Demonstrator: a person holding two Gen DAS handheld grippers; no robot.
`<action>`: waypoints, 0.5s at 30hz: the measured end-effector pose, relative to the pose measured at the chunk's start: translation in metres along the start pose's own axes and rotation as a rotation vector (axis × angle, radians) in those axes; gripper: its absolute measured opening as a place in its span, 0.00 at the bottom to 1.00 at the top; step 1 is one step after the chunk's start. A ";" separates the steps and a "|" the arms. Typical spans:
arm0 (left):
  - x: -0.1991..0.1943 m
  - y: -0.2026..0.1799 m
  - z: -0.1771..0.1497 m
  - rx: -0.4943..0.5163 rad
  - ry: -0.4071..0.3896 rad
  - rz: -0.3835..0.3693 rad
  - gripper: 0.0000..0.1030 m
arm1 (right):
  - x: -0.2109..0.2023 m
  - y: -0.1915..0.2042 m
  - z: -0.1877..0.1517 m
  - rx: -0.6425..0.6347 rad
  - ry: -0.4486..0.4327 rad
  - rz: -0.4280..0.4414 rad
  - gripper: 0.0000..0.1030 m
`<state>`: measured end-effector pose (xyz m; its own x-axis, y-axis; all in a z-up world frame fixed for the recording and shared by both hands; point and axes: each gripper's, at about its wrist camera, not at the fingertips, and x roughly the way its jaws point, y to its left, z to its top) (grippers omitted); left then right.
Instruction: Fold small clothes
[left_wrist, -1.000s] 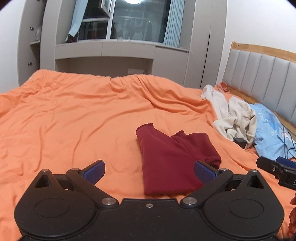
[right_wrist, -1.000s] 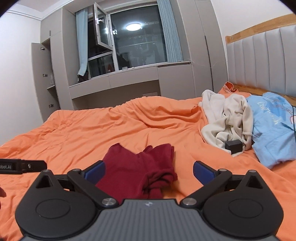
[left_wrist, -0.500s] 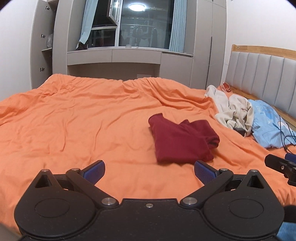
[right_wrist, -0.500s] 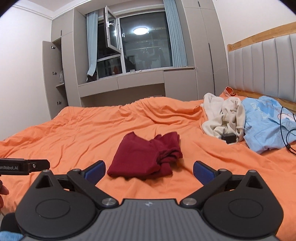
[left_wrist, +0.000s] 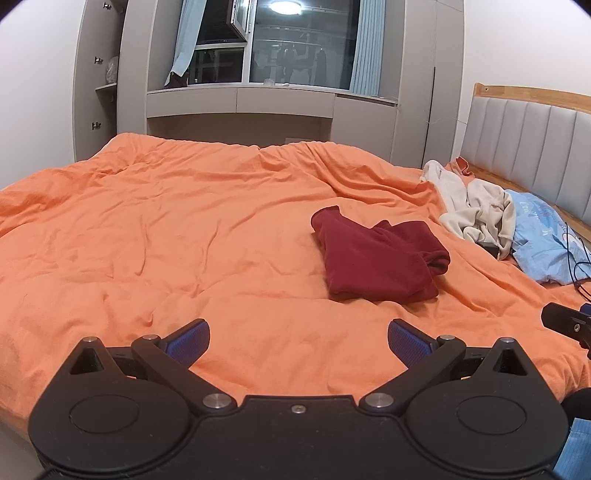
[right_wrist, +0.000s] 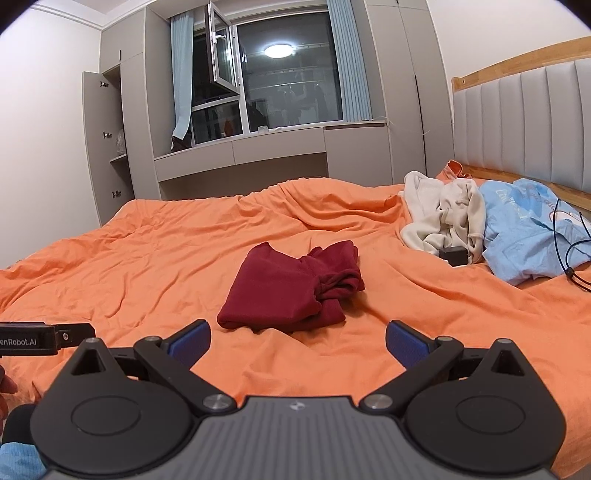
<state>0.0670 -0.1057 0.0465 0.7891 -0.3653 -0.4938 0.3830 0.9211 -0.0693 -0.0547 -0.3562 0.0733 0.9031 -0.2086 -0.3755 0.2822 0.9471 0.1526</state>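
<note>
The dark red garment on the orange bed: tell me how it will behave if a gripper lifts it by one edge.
The dark red garment is soft cloth lying in loose folds, so it would likely droop and unfold. Its bunched end looks apt to slide out first. It probably weighs little, as the orange duvet barely dents beneath it.

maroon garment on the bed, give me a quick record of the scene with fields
maroon garment: folded, lying on the orange duvet, held by neither tongs
left tongs: open, empty, short of the garment
right tongs: open, empty
cream garment: crumpled heap near the headboard
light blue garment: unfolded, beside the cream one
</note>
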 end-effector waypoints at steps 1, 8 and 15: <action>0.000 0.000 0.000 0.000 0.000 0.001 0.99 | 0.000 0.000 0.000 0.000 0.000 0.000 1.00; 0.000 0.001 -0.001 0.002 0.002 0.001 0.99 | 0.001 0.001 0.000 0.003 0.005 -0.001 1.00; 0.002 0.002 -0.003 0.004 0.010 -0.001 0.99 | 0.005 -0.002 0.001 0.008 0.012 -0.001 1.00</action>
<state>0.0679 -0.1047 0.0429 0.7839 -0.3648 -0.5025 0.3860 0.9202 -0.0659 -0.0505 -0.3590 0.0719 0.8988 -0.2062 -0.3868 0.2855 0.9450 0.1596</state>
